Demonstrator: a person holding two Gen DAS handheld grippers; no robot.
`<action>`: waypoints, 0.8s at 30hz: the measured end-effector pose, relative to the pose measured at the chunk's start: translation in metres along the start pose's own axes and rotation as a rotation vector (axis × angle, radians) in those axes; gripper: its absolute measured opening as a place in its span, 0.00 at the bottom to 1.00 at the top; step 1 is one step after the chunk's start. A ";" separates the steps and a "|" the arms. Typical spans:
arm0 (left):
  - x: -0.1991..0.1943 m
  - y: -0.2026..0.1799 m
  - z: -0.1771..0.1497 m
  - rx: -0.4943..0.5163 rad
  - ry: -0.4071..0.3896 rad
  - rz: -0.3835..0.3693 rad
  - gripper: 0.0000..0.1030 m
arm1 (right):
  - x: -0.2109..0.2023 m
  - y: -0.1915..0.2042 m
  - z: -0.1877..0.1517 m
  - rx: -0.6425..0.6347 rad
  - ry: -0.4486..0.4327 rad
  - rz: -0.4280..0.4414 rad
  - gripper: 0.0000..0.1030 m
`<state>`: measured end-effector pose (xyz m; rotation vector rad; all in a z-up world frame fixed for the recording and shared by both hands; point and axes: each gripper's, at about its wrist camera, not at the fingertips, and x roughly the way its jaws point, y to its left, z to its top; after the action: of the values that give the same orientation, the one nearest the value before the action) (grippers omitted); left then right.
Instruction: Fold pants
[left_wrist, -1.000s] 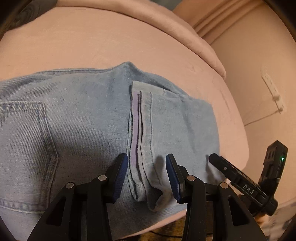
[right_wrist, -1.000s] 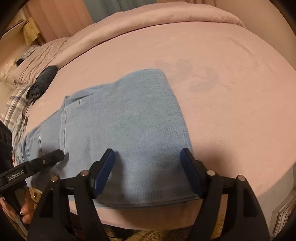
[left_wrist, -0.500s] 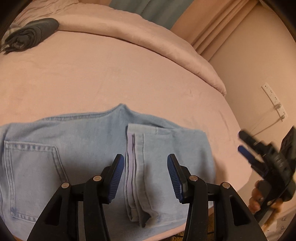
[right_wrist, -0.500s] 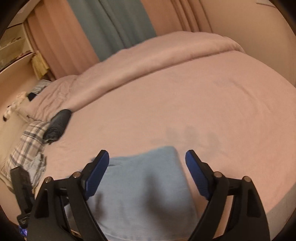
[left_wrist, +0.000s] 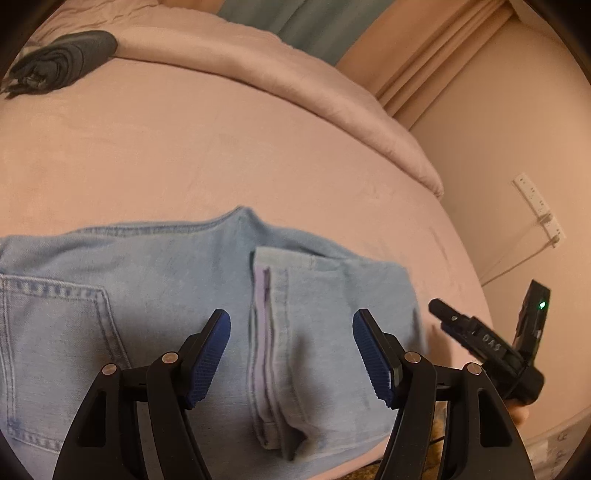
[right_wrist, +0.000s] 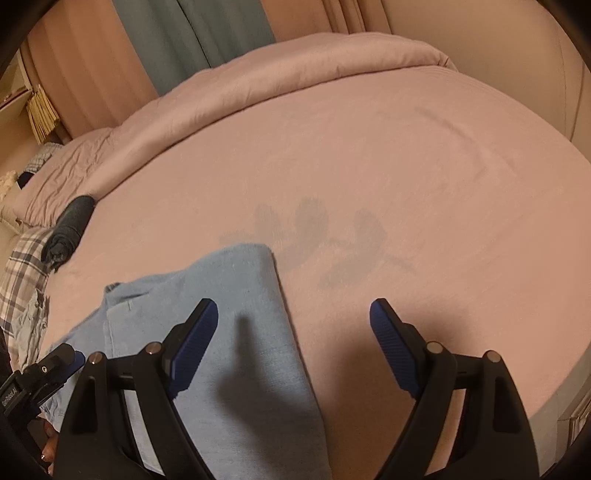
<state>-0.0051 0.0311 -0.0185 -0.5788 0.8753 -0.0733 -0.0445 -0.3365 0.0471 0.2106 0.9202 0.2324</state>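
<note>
Light blue jeans (left_wrist: 155, 295) lie folded on the pink bed, near its front edge. A leg hem with a purple inner seam (left_wrist: 264, 332) lies on top, and a back pocket (left_wrist: 51, 332) shows at the left. My left gripper (left_wrist: 291, 350) is open and empty, just above the hem. My right gripper (right_wrist: 293, 345) is open and empty above the right edge of the jeans (right_wrist: 236, 314). The right gripper also shows in the left wrist view (left_wrist: 480, 339), beside the jeans' right end.
A rolled dark garment (left_wrist: 62, 61) lies at the far left of the bed (left_wrist: 258, 147). A pink duvet (right_wrist: 295, 70) is bunched along the back. A plaid cloth (right_wrist: 22, 266) lies at the left. A wall (left_wrist: 517, 129) with a power strip (left_wrist: 539, 210) stands to the right.
Both grippers have pulled back and up from the jeans. The left jaws have opened wider. The right gripper has shifted right, off the middle of the jeans.
</note>
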 end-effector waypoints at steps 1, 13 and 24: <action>0.004 0.002 0.000 -0.005 0.013 0.005 0.66 | 0.002 0.002 0.000 0.001 0.006 0.005 0.82; 0.030 0.008 -0.003 -0.011 0.054 -0.019 0.66 | 0.029 0.015 -0.009 -0.022 0.070 0.075 0.61; 0.026 0.002 -0.012 0.007 0.063 -0.066 0.53 | 0.007 0.018 -0.008 -0.024 -0.008 0.139 0.13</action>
<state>0.0023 0.0199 -0.0439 -0.6021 0.9168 -0.1552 -0.0487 -0.3168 0.0419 0.2536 0.8955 0.3707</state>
